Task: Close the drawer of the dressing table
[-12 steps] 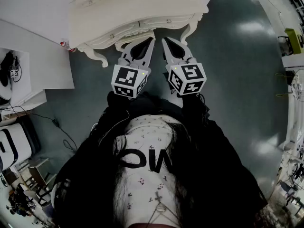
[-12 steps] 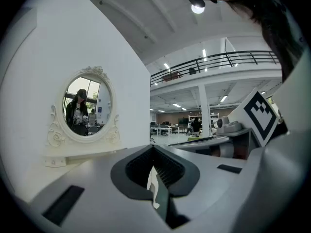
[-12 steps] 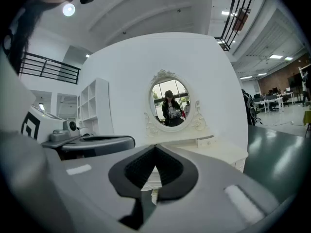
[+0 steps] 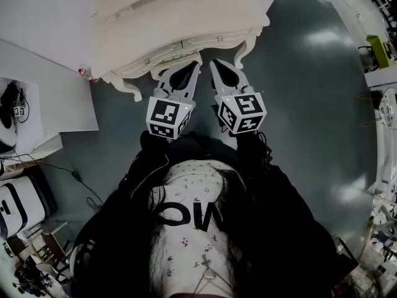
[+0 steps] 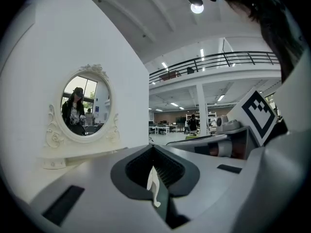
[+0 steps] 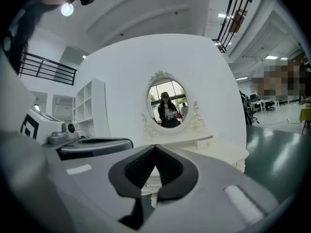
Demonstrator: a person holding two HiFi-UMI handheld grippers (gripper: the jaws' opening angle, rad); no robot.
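Closed grippers at the drawer front

The drawer sits under the table edge. Just before its middle, the left gripper and right gripper are pinched together, empty. Best to push level with both tips so it slides straight.

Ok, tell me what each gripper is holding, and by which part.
Nothing. The left gripper and right gripper are both shut and empty, tips by the dressing table.

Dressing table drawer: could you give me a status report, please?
Left tongs shut, empty. Right tongs shut, empty. Tips at drawer front, looks about closed. Nothing blocking.
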